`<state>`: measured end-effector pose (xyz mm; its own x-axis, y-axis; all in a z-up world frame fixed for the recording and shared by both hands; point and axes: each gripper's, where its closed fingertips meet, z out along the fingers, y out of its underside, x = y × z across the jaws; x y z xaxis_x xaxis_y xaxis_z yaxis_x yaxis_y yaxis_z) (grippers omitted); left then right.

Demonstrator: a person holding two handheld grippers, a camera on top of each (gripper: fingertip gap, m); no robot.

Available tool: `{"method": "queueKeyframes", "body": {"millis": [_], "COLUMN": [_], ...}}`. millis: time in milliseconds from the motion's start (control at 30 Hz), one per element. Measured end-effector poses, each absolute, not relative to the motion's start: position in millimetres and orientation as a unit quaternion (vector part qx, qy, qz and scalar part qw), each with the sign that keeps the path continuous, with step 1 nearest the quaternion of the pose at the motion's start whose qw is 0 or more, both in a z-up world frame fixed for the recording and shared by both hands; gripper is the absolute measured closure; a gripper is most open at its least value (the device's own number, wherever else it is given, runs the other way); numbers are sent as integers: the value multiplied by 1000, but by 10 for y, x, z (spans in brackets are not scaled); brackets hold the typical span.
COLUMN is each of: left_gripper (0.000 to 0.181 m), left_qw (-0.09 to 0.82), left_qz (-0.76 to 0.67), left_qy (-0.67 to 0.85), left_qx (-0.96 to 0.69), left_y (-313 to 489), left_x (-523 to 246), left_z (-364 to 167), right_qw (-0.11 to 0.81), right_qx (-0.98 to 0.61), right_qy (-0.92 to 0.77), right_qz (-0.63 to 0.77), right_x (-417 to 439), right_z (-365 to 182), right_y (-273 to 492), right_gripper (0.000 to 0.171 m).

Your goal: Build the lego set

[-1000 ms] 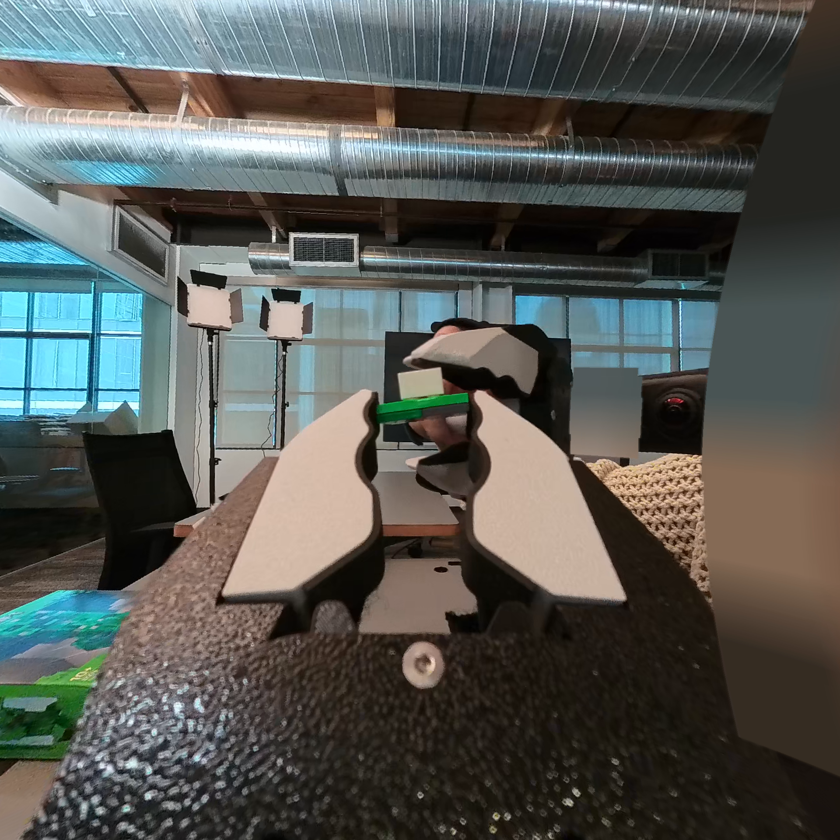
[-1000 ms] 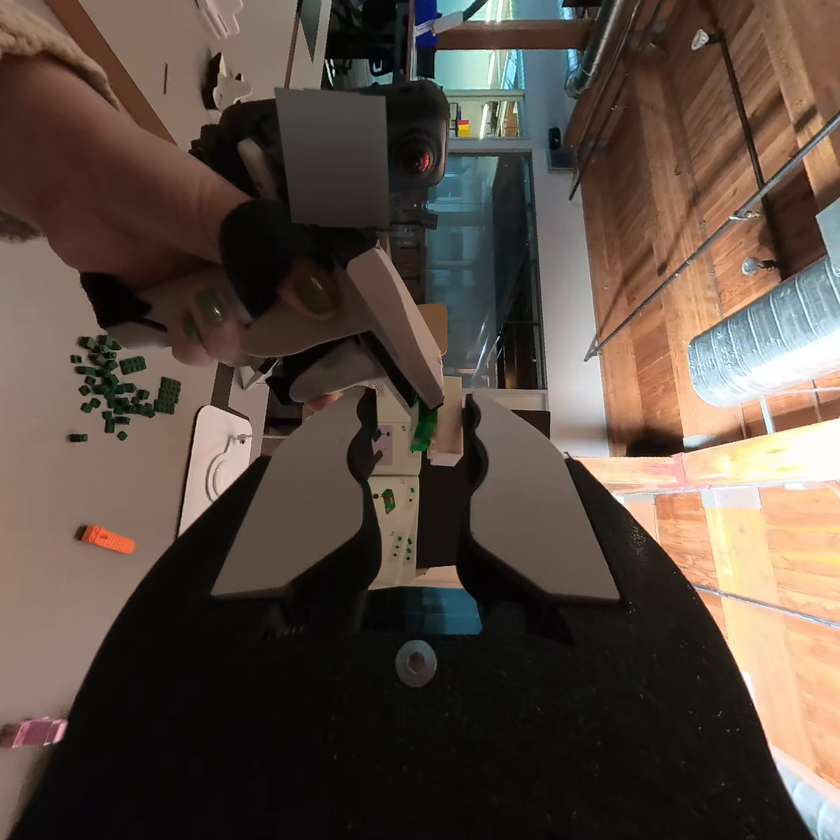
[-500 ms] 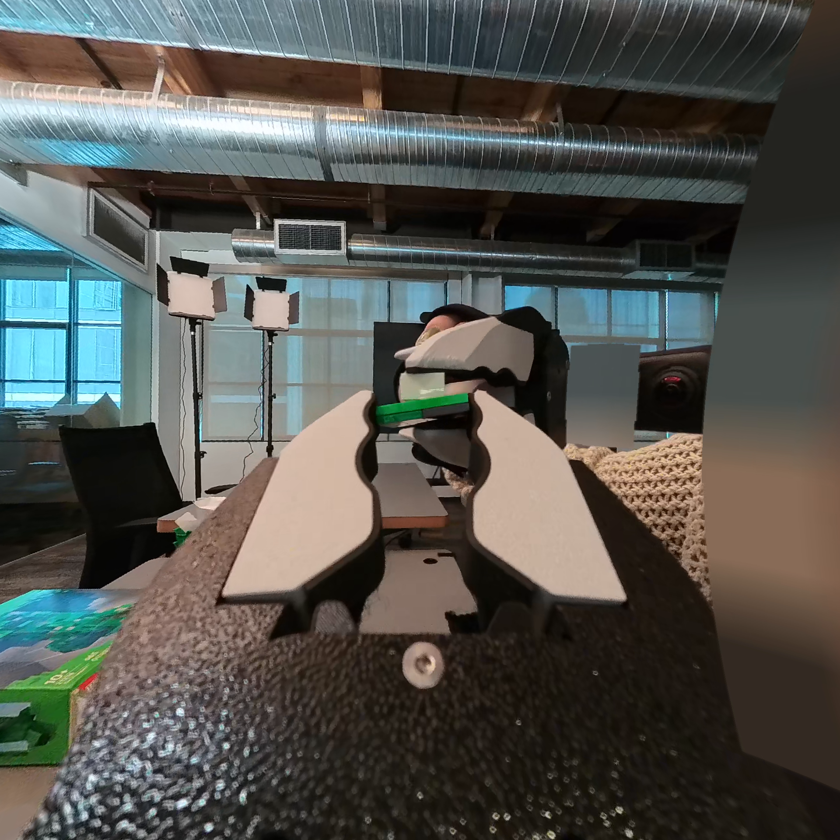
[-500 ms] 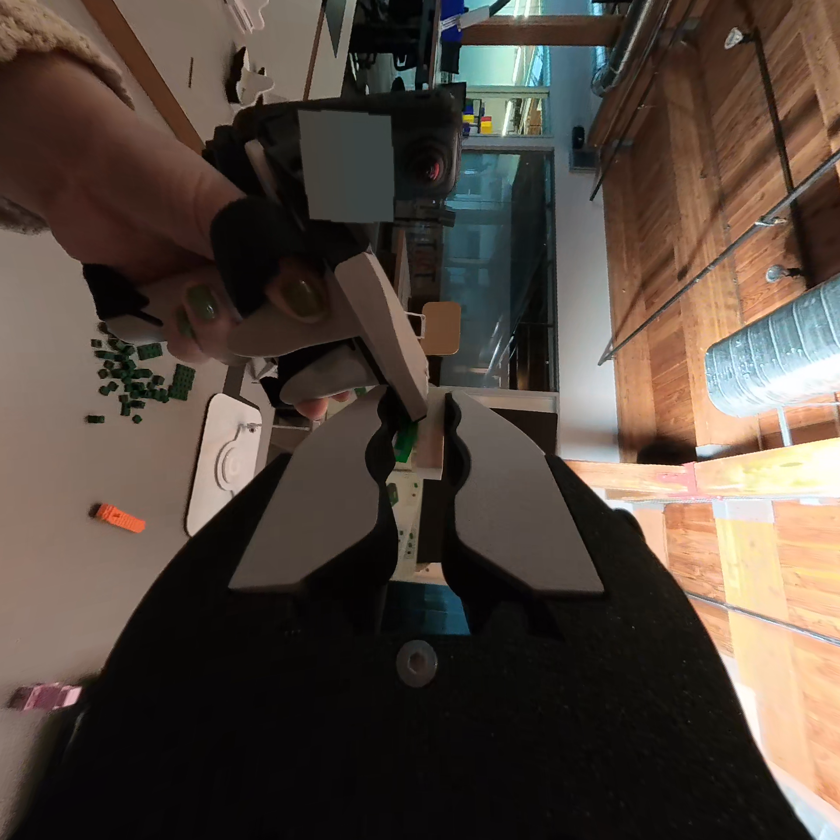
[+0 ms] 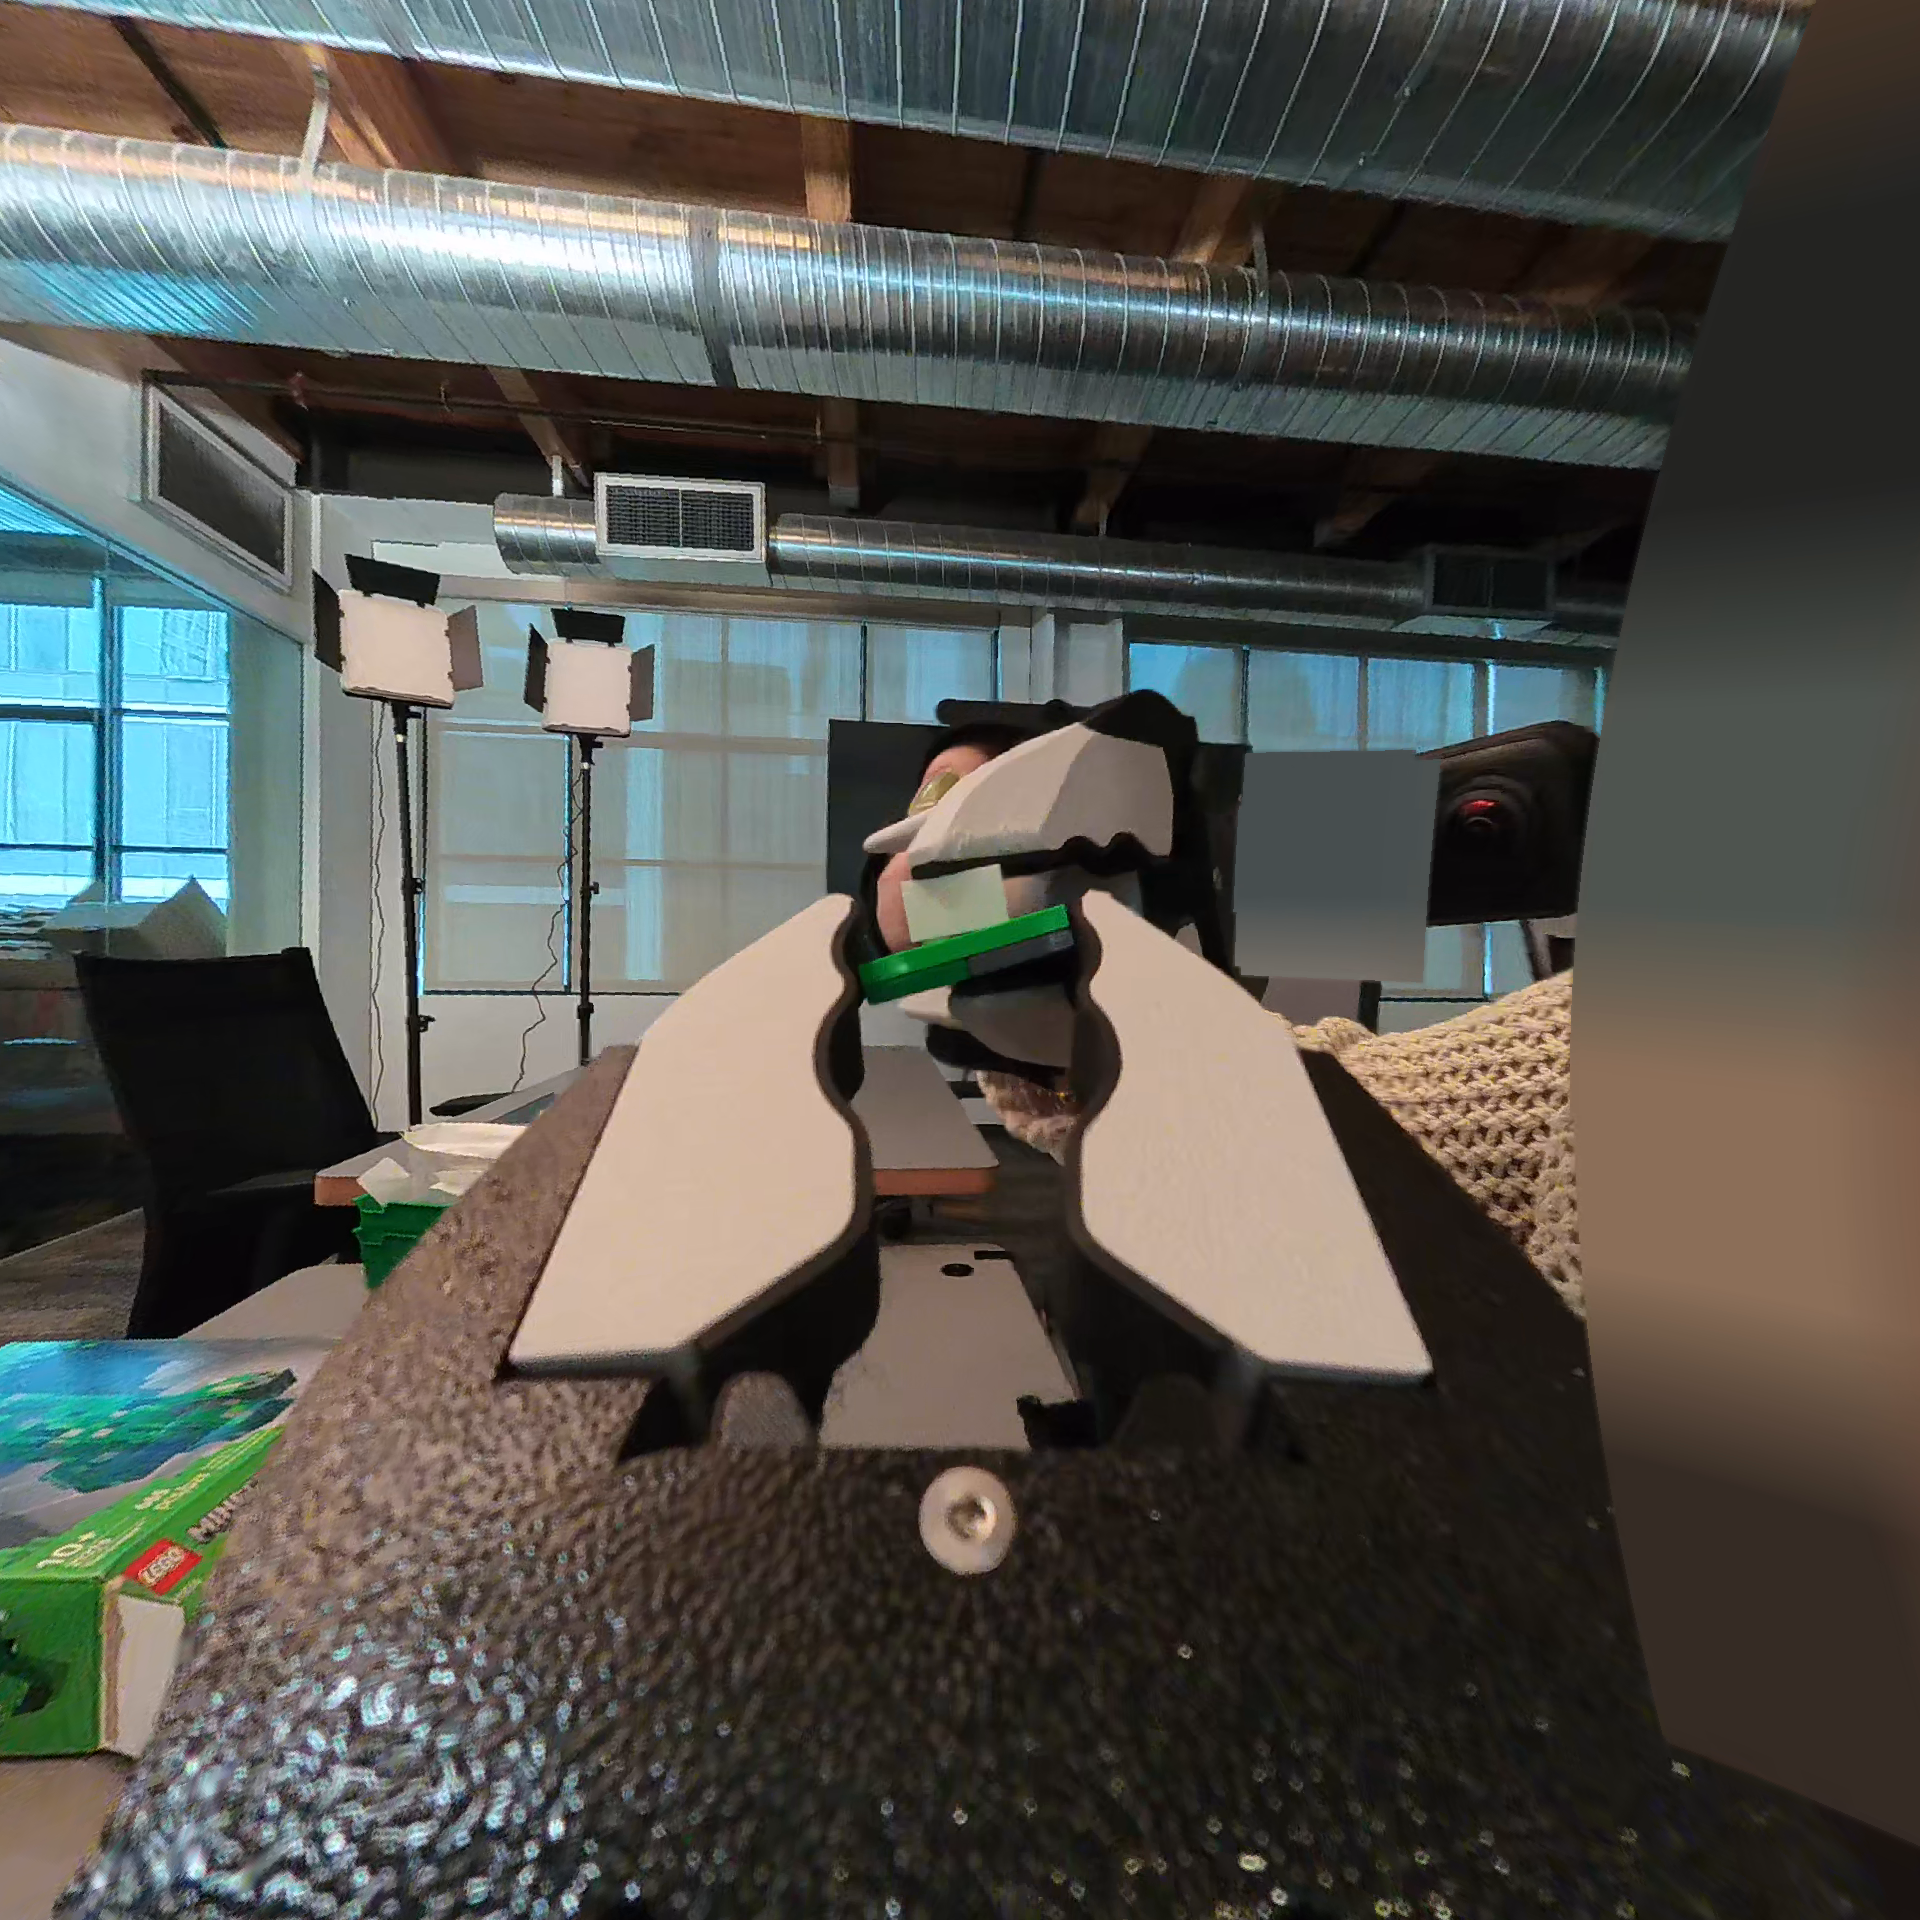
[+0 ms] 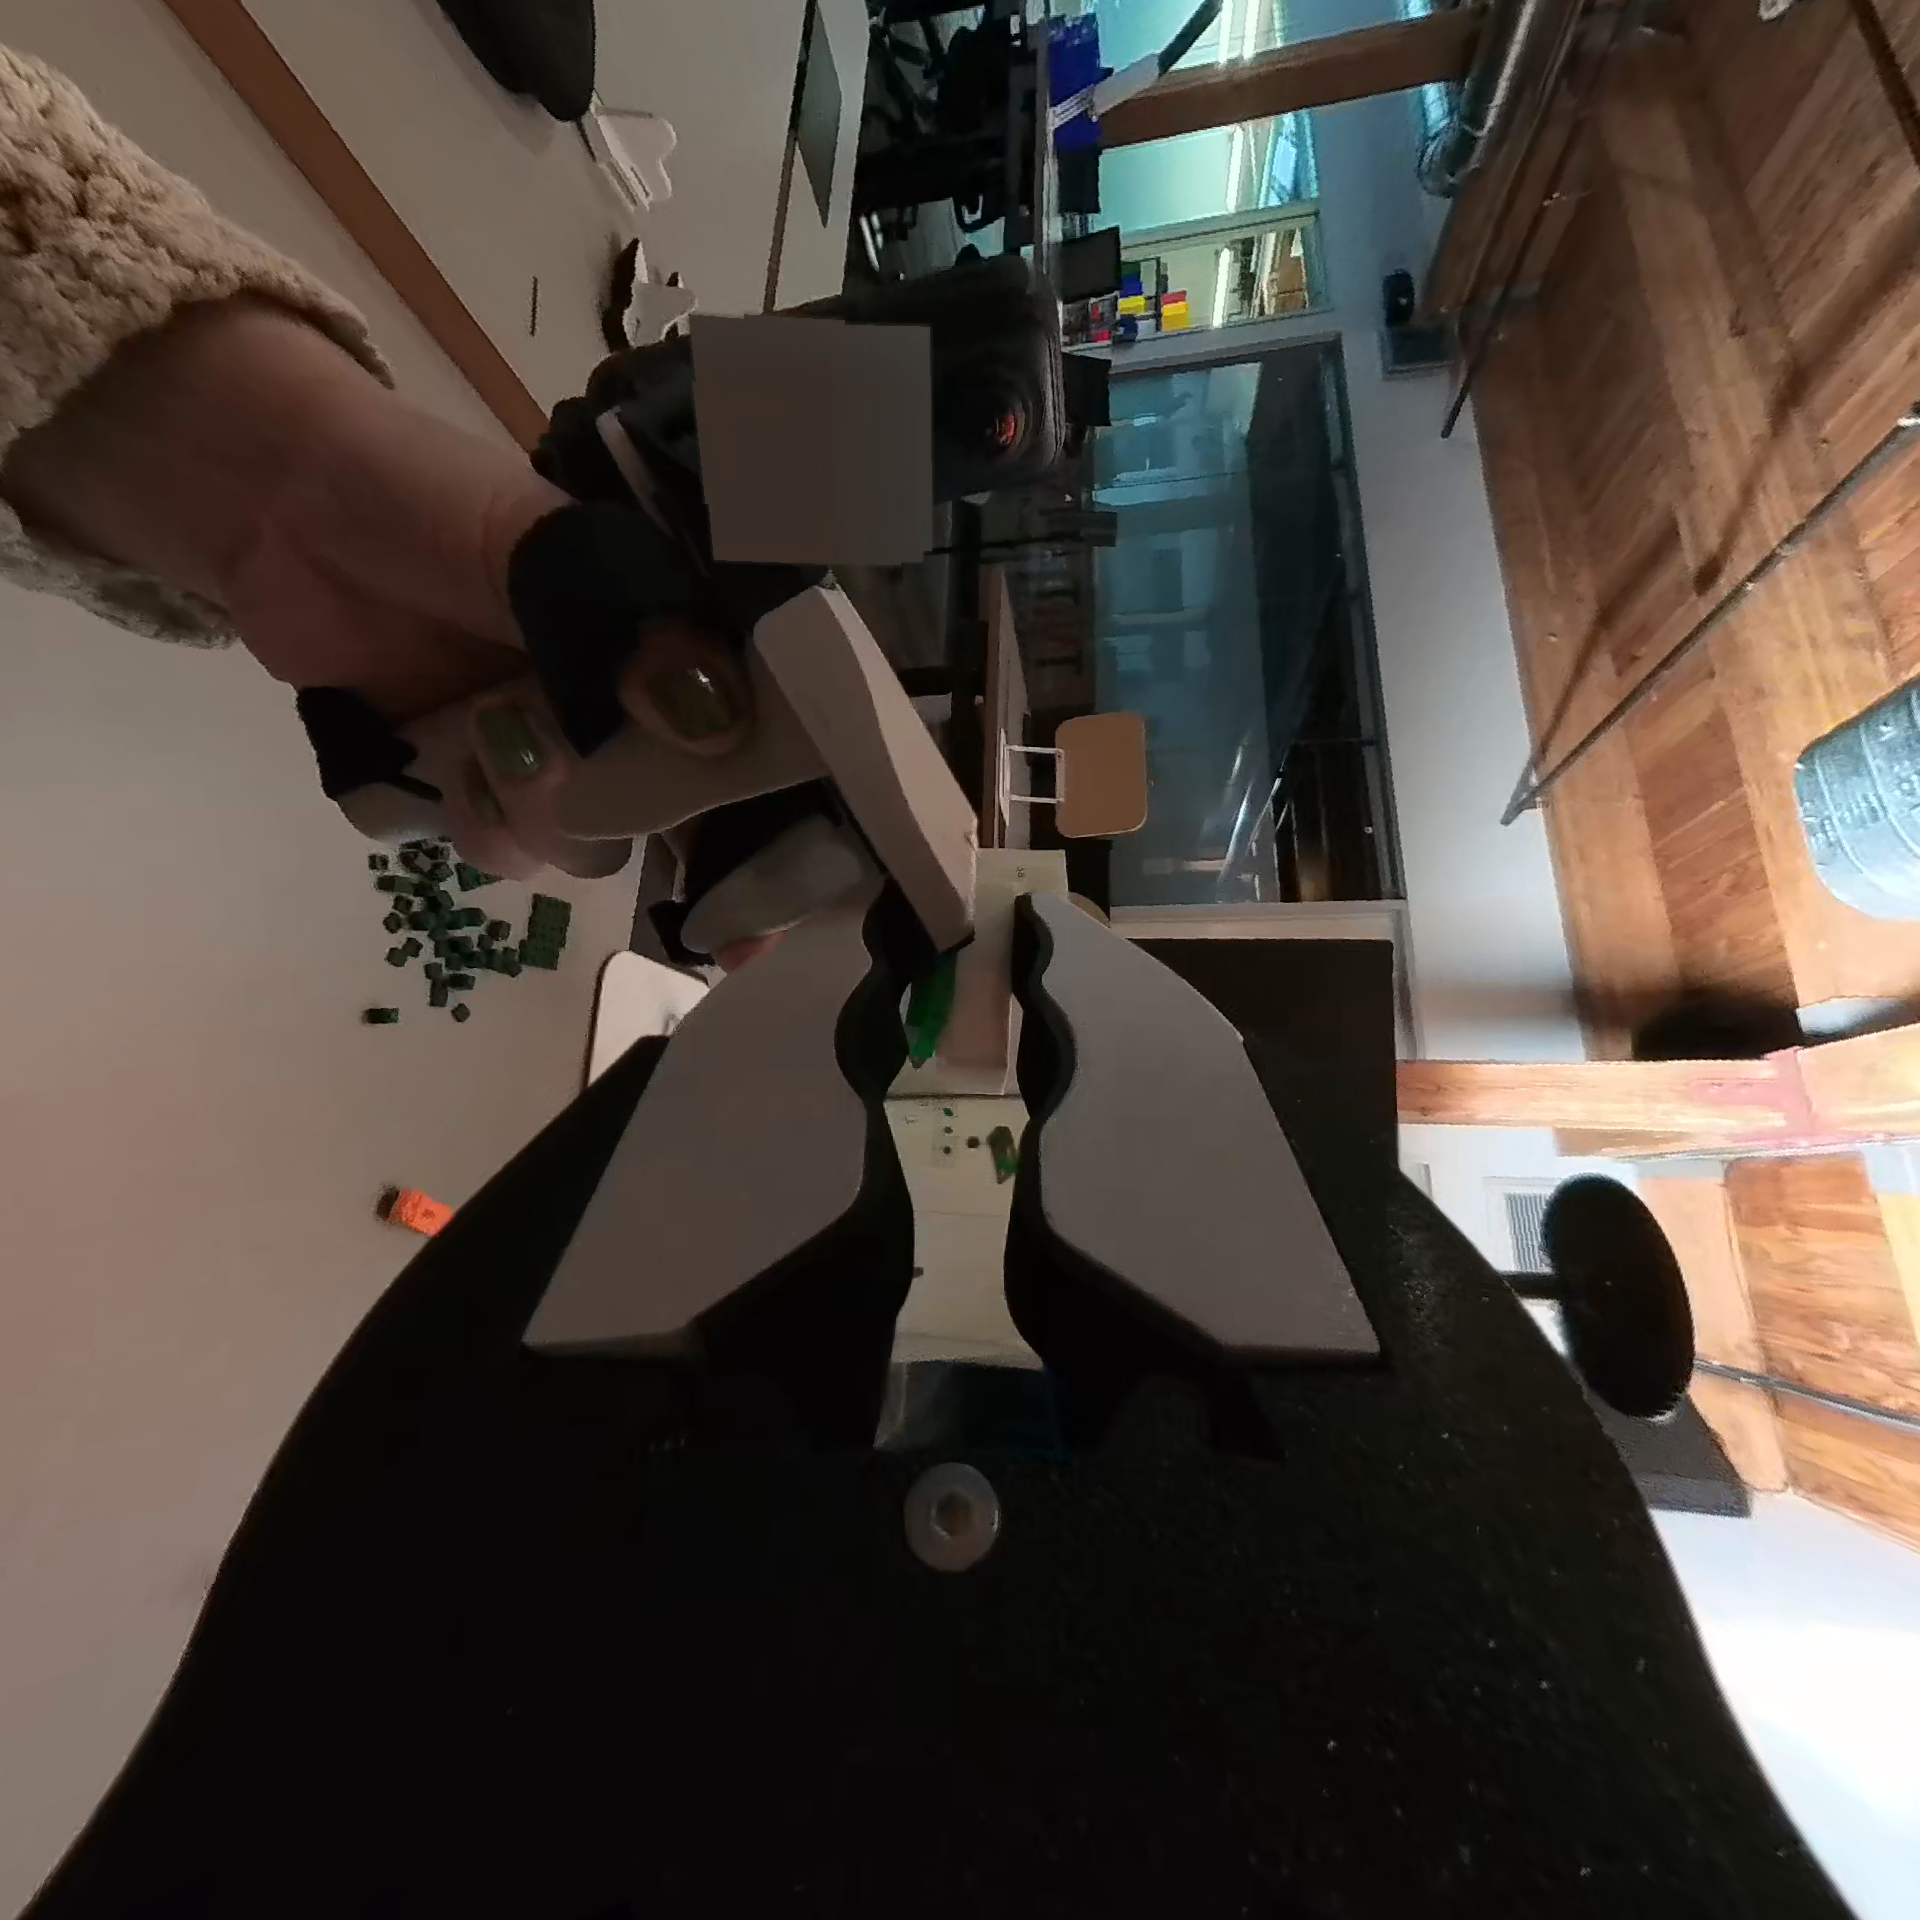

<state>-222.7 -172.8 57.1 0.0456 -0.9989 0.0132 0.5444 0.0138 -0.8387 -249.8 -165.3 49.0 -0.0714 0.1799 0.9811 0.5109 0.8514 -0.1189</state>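
Two grippers are raised above the tabletop. A flat green lego plate (image 5: 961,954) is clamped in the left gripper (image 5: 966,961) jaws so a small pale lego brick (image 5: 954,902), clamped in the right gripper (image 6: 951,982) jaws, can probably be pressed on; loose dark green lego pieces (image 6: 457,930) lie far beyond.

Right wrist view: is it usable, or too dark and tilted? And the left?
Right wrist view: rolled sideways, claw body nearly black, yet the green plate at the tips reads sharp. Left wrist view: level, bright backlit windows, wide-angle bend in the ducts, plate crisp.
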Motion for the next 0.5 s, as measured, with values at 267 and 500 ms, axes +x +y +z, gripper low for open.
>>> {"method": "queueKeyframes", "body": {"millis": [267, 500], "left_gripper": [134, 124], "left_qw": [743, 771], "left_qz": [-430, -275], "left_qy": [329, 395], "left_qx": [-392, -418], "left_y": [-1339, -1091], "left_x": [-2450, -2457], "left_z": [466, 120], "right_qw": [658, 485], "right_qx": [-360, -579], "right_qy": [-661, -535], "right_qz": [-27, 377], "right_x": [-2344, -2268], "right_z": [355, 47], "right_y": [-1316, -1008], "right_gripper": [153, 153]}}
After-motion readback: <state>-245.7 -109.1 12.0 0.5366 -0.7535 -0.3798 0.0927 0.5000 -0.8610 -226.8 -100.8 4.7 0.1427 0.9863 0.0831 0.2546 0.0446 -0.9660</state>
